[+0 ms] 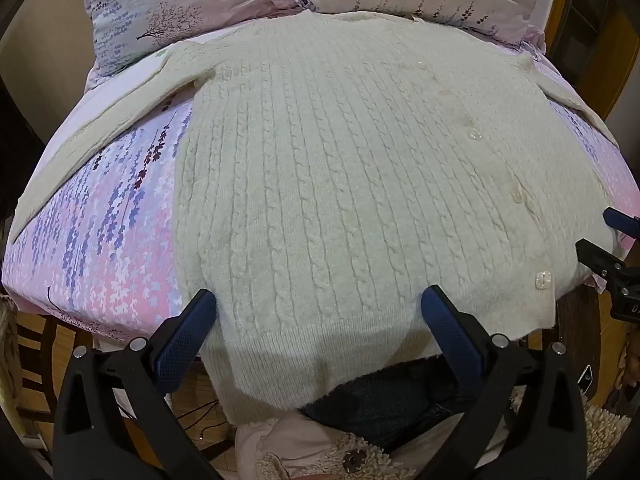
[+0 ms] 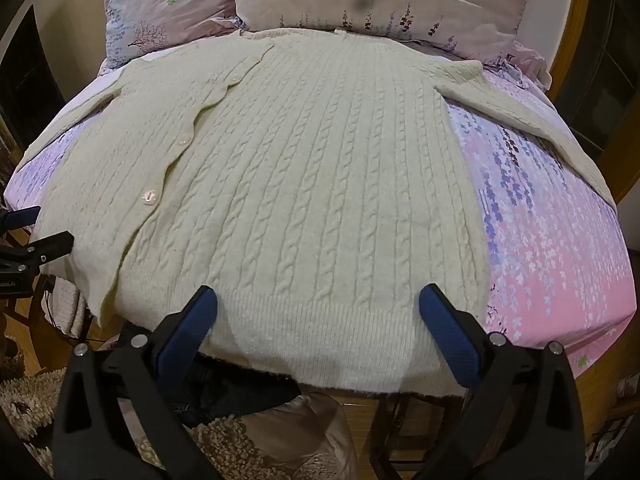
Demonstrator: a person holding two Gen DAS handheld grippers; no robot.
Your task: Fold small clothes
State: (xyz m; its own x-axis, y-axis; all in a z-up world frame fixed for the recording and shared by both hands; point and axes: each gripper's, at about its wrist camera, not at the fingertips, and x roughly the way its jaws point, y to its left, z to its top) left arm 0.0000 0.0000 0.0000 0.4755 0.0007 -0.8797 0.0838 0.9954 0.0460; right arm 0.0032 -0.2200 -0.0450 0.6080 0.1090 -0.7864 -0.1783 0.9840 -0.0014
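A cream cable-knit cardigan (image 1: pixel 340 152) lies flat on the bed, buttoned, sleeves spread out to both sides, hem hanging over the near edge. It also shows in the right wrist view (image 2: pixel 320 184). My left gripper (image 1: pixel 318 312) is open, its blue fingers over the hem at the cardigan's left half. My right gripper (image 2: pixel 318 308) is open over the hem at the right half. The right gripper also shows at the right edge of the left wrist view (image 1: pixel 608 240); the left gripper shows at the left edge of the right wrist view (image 2: pixel 36 232).
The bed sheet (image 1: pixel 100 240) is pink and lilac with a floral print. Two matching pillows (image 2: pixel 360 0) lie at the head, just beyond the collar. A wooden headboard (image 2: pixel 576 40) stands to the right. A person's jeans and fleece jacket (image 1: pixel 360 452) are below the hem.
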